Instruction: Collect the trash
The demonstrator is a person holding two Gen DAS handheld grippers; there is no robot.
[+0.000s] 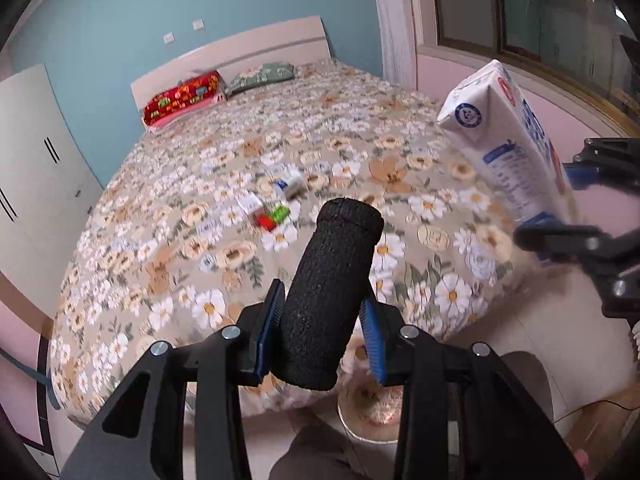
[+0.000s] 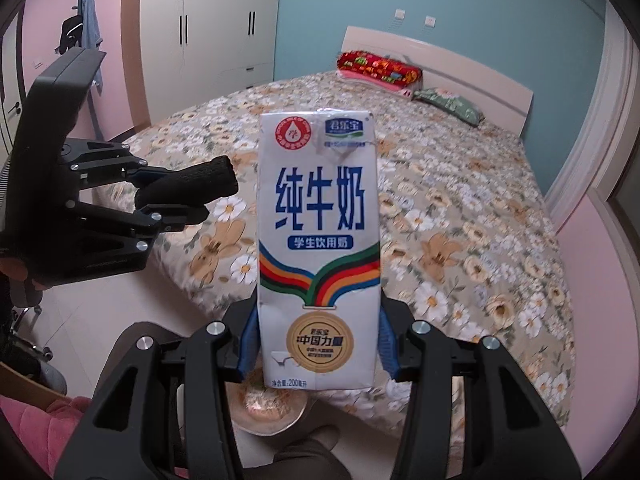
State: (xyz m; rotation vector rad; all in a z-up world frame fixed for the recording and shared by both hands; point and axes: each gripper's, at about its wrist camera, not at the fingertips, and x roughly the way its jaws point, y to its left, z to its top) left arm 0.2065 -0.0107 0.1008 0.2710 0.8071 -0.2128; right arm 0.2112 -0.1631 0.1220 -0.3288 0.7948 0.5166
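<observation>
Clamped between blue pads right at the lens: black foam cylinder point(image 1: 332, 300), gripped by left gripper point(image 1: 320, 340), jaws closed on its lower part, free end jutting out over floral bedspread point(image 1: 180, 240)

Likewise in right gripper point(image 2: 318, 344): milk carton point(image 2: 318, 248), upright, pinched at its base on both narrow sides, label facing the lens

Below both grippers, on the floor at the foot of the bed: round metal bin point(image 2: 272, 412), partly hidden behind the held items, apparently the drop point

Still on the bedspread, well apart from the grippers: small white box point(image 1: 290, 185) and red-and-green scraps point(image 1: 272, 217), a little blurred

Step in hand, judging by this: carrying two collected pieces to the bin

Next move calls for bringing each load over the bin mouth, then releasing, one at a time to avoid a collision, then returning for the leftovers
</observation>
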